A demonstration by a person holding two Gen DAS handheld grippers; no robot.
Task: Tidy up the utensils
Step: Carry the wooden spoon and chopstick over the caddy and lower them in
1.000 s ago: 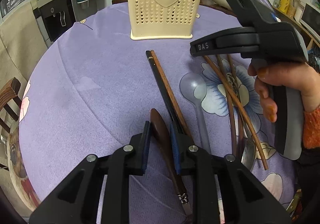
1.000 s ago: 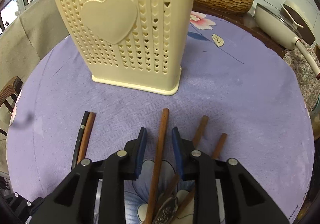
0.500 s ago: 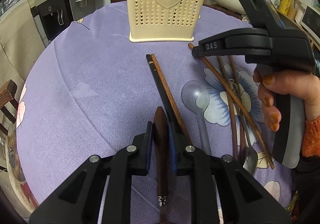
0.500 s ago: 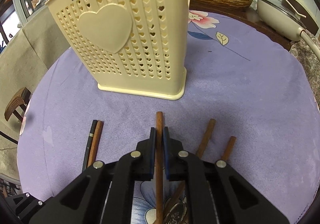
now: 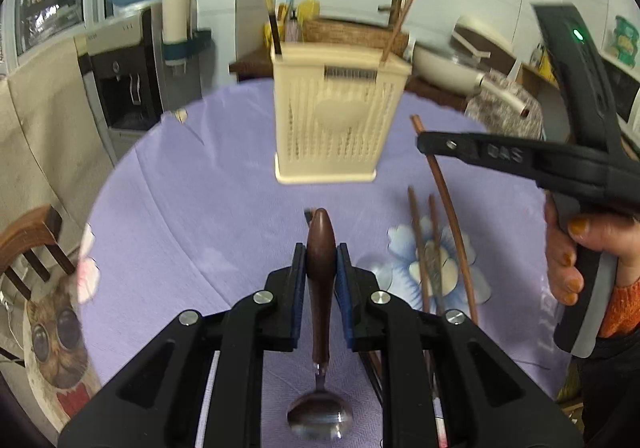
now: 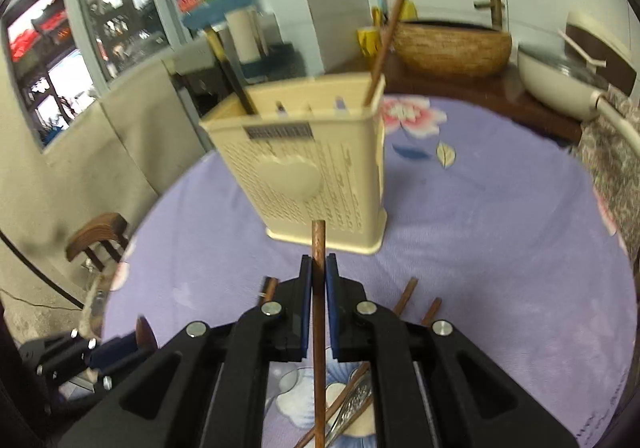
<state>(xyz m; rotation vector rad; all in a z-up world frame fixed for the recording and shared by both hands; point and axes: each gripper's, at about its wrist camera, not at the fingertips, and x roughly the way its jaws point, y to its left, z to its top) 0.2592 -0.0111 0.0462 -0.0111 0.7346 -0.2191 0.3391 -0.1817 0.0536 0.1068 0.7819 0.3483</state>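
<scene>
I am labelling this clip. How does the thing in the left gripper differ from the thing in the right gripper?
The left gripper holds a spoon with a thick dark handle and a metal bowl; the right gripper holds a thin, straight brown chopstick. The spoon handle tapers; the chopstick stays even. Both are clamped and lifted, pointing toward the cream holder.

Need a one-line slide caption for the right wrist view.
Right gripper clamps a brown chopstick, lifted toward the cream utensil holder.

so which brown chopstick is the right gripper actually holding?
The one clamped upright between the right gripper pads, the held chopstick. The other brown chopsticks lie flat on the purple tablecloth.
</scene>
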